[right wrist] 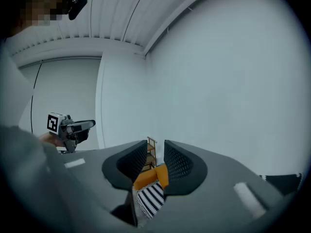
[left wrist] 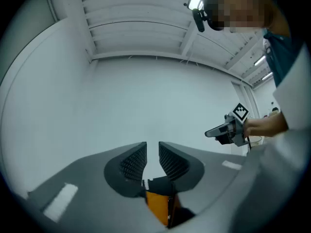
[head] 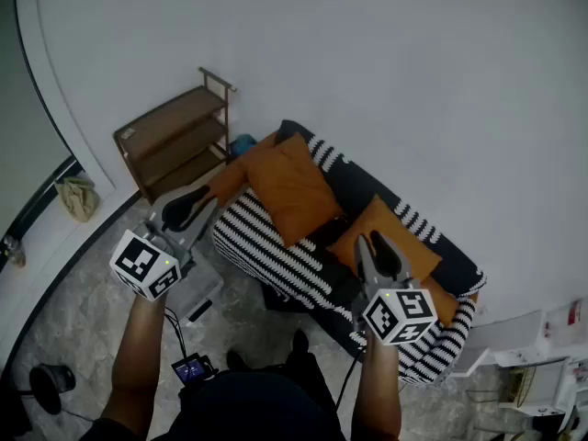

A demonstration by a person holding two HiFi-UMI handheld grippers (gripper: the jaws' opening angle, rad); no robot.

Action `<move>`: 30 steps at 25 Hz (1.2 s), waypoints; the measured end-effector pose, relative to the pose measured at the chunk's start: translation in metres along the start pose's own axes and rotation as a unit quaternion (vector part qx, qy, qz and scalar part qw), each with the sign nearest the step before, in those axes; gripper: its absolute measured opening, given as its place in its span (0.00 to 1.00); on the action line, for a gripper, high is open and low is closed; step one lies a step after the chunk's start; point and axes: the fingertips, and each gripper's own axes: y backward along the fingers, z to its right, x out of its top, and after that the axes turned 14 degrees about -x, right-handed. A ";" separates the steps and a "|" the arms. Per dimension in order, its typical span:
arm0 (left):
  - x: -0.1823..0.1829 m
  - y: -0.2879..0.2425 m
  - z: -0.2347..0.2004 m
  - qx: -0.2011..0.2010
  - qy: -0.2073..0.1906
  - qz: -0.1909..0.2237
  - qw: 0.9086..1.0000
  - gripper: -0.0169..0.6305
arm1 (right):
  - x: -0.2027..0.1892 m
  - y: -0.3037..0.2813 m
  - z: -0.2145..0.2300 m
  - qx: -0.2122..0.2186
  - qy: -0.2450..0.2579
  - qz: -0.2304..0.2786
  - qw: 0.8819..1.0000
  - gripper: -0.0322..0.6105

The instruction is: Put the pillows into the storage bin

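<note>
head view looks steeply down on the person's two forearms, each carrying a claw over a pale stone floor; the left gripper (head: 186, 208) is held out on the left, and the left gripper view shows its ribbed pads a narrow slit apart with only bare wall between them, so it holds nothing; the right gripper (head: 378, 254) is held out over the sofa, and the right gripper view shows its jaws also a little apart and empty, with the far end of the sofa showing through the gap; a pale box (head: 204, 294) on the floor just beside the left gripper may be the storage bin, though that cannot be told for sure

beyond the claws stands the striped sofa (head: 266, 246), black and white; the pillows are not yet in any bin; the large orange pillow (head: 289, 186) leans on the seat towards the left end, and a second orange pillow (head: 418, 249) lies further right, partly behind the right gripper; more orange cloth shows at both ends of the sofa; farther off a wooden shelf (head: 175, 141) stands against the plain white wall (head: 386, 62)

the pillows look soft, light and squashy, so they should be easy to lift but will sag and flop; smooth cloth may slide out of a shallow pinch; the likely best hold is a corner or a seamed edge, with the jaws widened first and then closed on a good bunch of fabric; two claws on opposite edges would steady the large one
</note>
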 end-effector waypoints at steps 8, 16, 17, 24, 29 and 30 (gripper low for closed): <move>-0.004 0.023 -0.013 0.002 0.000 0.001 1.000 0.14 | -0.003 -0.006 -0.018 -0.005 0.001 -0.002 1.000 0.20; -0.017 0.030 -0.037 0.011 0.007 -0.008 1.000 0.14 | -0.017 -0.034 -0.022 -0.005 -0.022 -0.013 1.000 0.20; -0.021 0.029 -0.042 0.012 0.008 -0.012 1.000 0.14 | -0.021 -0.043 -0.021 -0.004 -0.030 -0.016 0.999 0.20; -0.067 -0.008 -0.095 0.019 0.029 -0.052 0.998 0.14 | -0.063 -0.126 -0.008 0.002 -0.058 -0.055 0.997 0.21; -0.114 -0.065 -0.152 0.021 0.041 -0.087 0.995 0.14 | -0.099 -0.211 0.022 -0.004 -0.087 -0.087 0.992 0.22; -0.126 -0.078 -0.164 0.022 0.046 -0.093 0.994 0.14 | -0.107 -0.228 0.029 -0.006 -0.091 -0.094 0.991 0.23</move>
